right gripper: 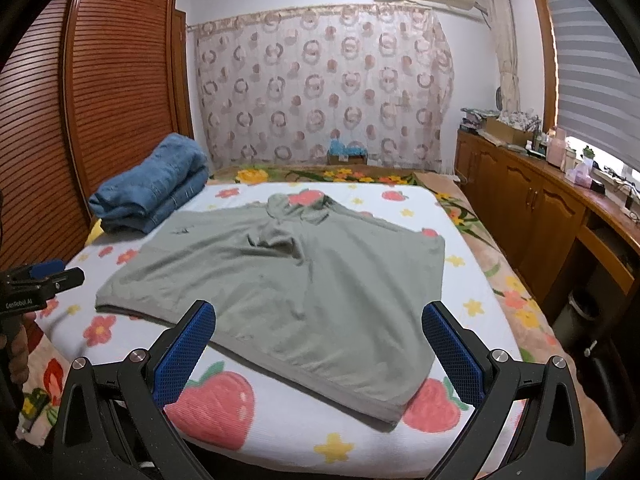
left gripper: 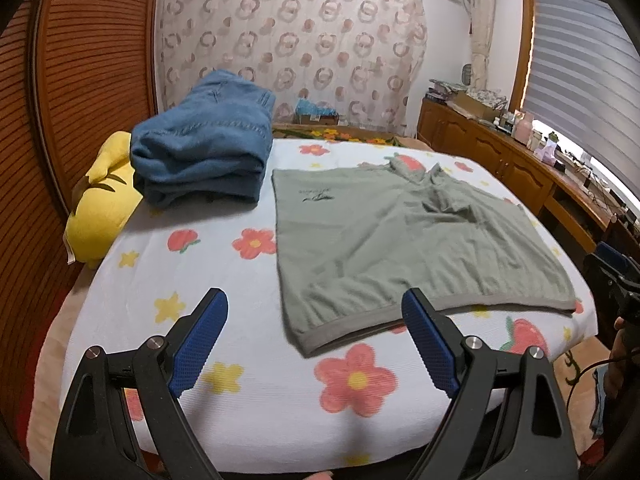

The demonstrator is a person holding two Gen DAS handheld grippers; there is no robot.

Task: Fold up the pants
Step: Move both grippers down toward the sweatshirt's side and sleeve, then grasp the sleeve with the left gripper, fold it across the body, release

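While both grippers hover above the near edge of the bed [left gripper: 280,420], we find the green pants [left gripper: 400,240] spread flat on the floral sheet, waistband nearest us. On the left gripper [left gripper: 316,316] the fingers [left gripper: 200,344] stand wide apart, holding nothing. The right gripper [right gripper: 318,328] likewise gapes empty over the waistband. Folded blue jeans [left gripper: 204,152] lie far left, touching a yellow pillow [left gripper: 100,208].

Soft, even daylight enters under the window blind [left gripper: 580,72] at right, glaring white along its lower edge. Shadows on the bed [left gripper: 256,420] are faint. Both fisheye views bend strongly, with black vignetted corners and slight blur.
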